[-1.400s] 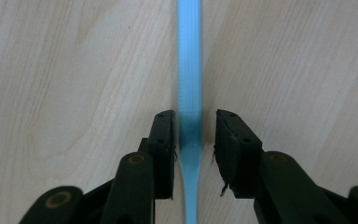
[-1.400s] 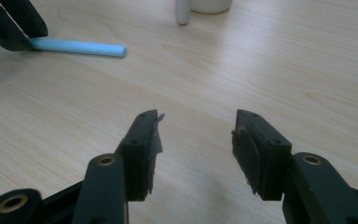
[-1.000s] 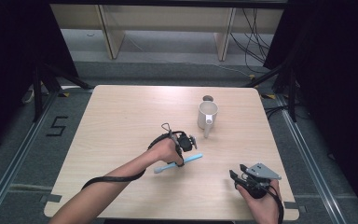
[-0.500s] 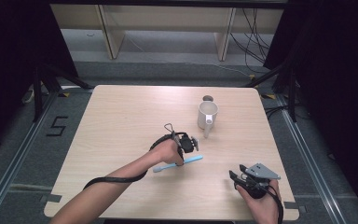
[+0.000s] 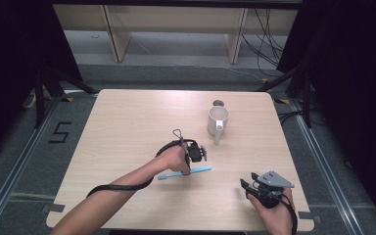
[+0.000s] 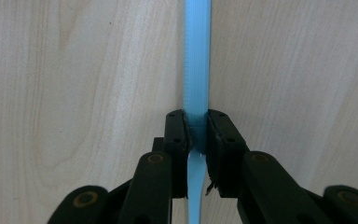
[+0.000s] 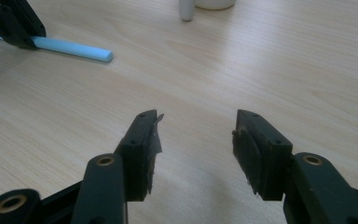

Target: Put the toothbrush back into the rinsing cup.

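From my seat at the controls, I read the work as a pick-up of the blue toothbrush, and the grasp itself looks done: my left tongs are clamped on its handle, the blue strip running straight ahead from between the jaws and a paler stretch trailing back beneath them. In the high view the toothbrush lies flat on the table, directly under the left tongs, so I judge the lift is what remains, and after that probably the carry to the white mug, which stands ahead and to the right of those tongs, well apart from them. A small dark round thing sits just beyond the mug; it is too small for me to name. My right tongs stand wide with nothing between them, resting near the table's near edge, off to the right of the left tongs; from there I see the free end of the toothbrush ahead and to the left. For writing, I find none on the toothbrush or mug; a "5" is marked on the floor left of the table.
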